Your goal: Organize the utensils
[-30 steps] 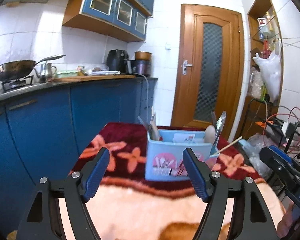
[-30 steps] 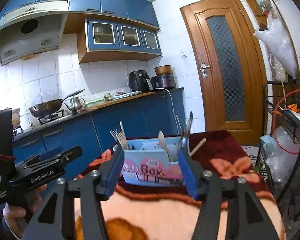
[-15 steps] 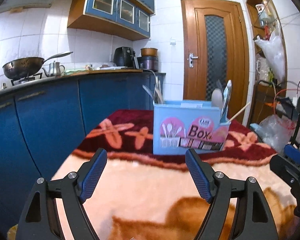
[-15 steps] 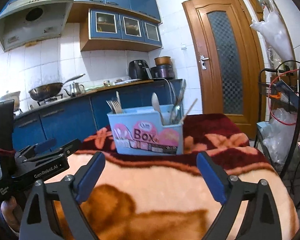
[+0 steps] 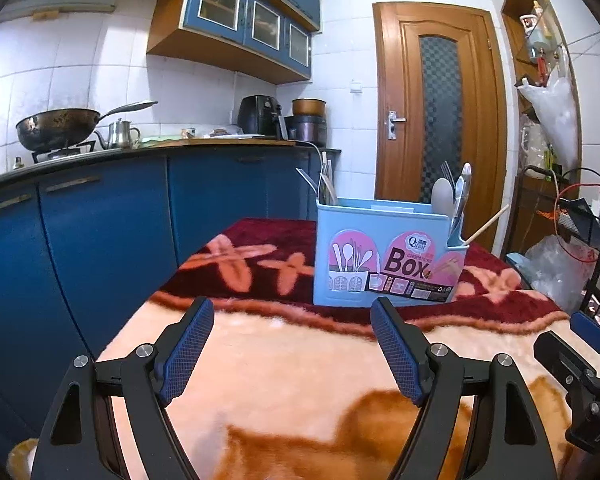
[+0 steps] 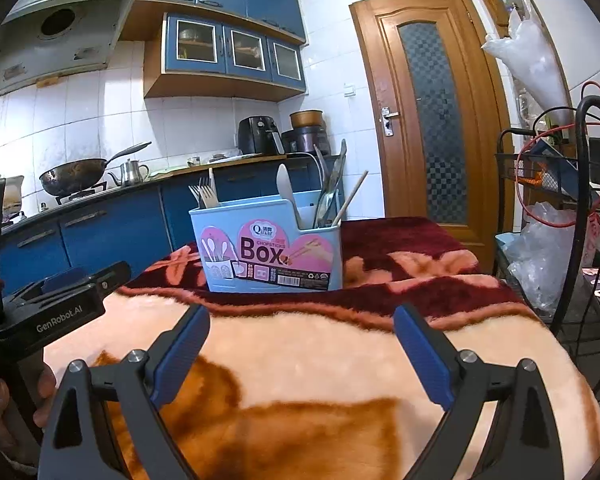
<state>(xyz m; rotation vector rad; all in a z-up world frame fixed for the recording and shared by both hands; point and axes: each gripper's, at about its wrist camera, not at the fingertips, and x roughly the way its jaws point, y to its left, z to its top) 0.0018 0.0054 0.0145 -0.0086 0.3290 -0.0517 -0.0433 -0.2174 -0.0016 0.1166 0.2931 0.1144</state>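
Both claws have dropped lower toward the blanket since the earlier frames, and the right claw (image 6: 300,340) has spread wider. Left claw (image 5: 292,340) stands apart, nothing between its pads, aimed slightly downward at the blanket-covered table (image 5: 300,380). Right claw likewise gapes empty. A hand (image 6: 4,408) grips the left claw's handle. Beyond both, the light blue utensil box (image 5: 384,260) stands upright on the dark red border of the blanket, holding forks (image 6: 206,196), a spoon (image 5: 442,196) and a chopstick (image 6: 350,200).
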